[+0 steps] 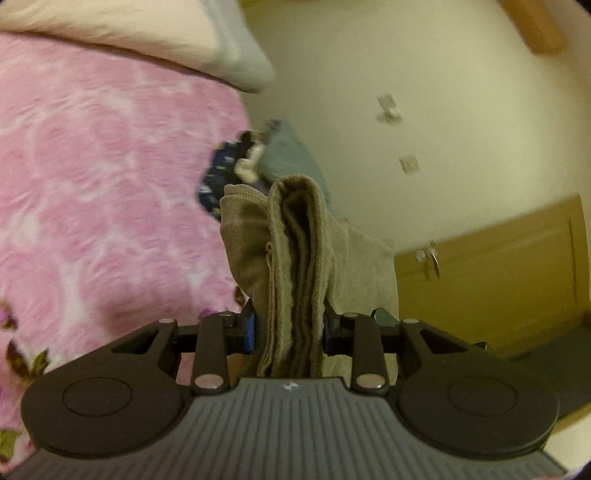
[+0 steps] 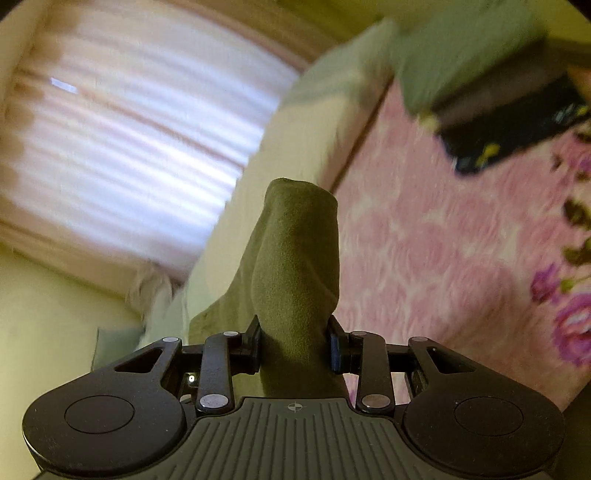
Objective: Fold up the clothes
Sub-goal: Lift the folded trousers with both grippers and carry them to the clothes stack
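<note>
Nearest in the left wrist view, the left gripper has its two black fingers pressed in on a thick bundle of folded tan garment. Several layered edges of the cloth stand up between the fingers, and more of it drapes off to the right. The fabric looks soft and napped, like fleece or towelling; what kind of clothing it is cannot be told.

Past the cloth on the left lies a pink floral blanket that covers a bed. Farther along it sits a blurred stack of folded clothes, dark blue with small prints and grey-blue. A pale pillow rests at the far top of the blanket. To the right is a cream wall and a wooden door with a metal handle.

In the right wrist view, the right gripper is likewise clamped on the same tan garment, seen here darker and olive in tone, rising as a rounded fold between the fingers. The pink blanket spreads to the right, with purple flowers near its edge. A blurred pile of folded clothes lies at the far upper right. To the left, far off, a striped pink curtain glows with daylight.
</note>
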Motion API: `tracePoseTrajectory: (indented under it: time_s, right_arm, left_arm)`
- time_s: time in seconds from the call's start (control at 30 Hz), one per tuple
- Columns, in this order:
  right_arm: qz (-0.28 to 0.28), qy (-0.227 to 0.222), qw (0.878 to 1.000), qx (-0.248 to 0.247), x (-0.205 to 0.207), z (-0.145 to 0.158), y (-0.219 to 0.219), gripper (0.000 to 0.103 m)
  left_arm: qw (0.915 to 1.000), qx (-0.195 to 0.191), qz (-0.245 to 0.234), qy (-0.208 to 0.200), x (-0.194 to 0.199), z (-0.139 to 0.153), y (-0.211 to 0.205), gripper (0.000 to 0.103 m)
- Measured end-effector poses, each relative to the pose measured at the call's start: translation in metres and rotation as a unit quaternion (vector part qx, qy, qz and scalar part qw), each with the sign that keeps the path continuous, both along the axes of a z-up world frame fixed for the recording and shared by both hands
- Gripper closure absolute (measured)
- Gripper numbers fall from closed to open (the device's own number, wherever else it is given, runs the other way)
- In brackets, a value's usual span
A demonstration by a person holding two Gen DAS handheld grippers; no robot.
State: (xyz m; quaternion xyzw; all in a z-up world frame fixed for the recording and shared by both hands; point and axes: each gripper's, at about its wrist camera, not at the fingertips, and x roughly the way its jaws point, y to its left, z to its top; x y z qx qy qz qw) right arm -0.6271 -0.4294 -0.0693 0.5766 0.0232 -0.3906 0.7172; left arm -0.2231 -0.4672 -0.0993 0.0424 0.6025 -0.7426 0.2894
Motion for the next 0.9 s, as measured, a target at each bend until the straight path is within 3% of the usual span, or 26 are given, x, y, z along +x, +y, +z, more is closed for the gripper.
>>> tracePoseTrajectory:
  time_s: [0.2,0.4,0.9]
  right_arm:
    - [-0.074,-0.006,0.997,0.006,-0.038,0.012,0.005,0.071]
    - [-0.104,-0.008,0.995,0.011,-0.086,0.016,-0.022,0.071]
    - [-0.133,-0.013,0.991,-0.004,-0.218,0.001,-0.245,0.071]
  left_arm:
    - [0.9987,0.007,-0.05,-0.008,-0.055,0.009,-0.034,0.077]
    - [0.9972,0.006,-0.074,-0.01,-0.106,0.007,-0.081,0.077]
    - [0.9982,-0.008,-0.055,-0.025,-0.272,-0.001,-0.297,0.077]
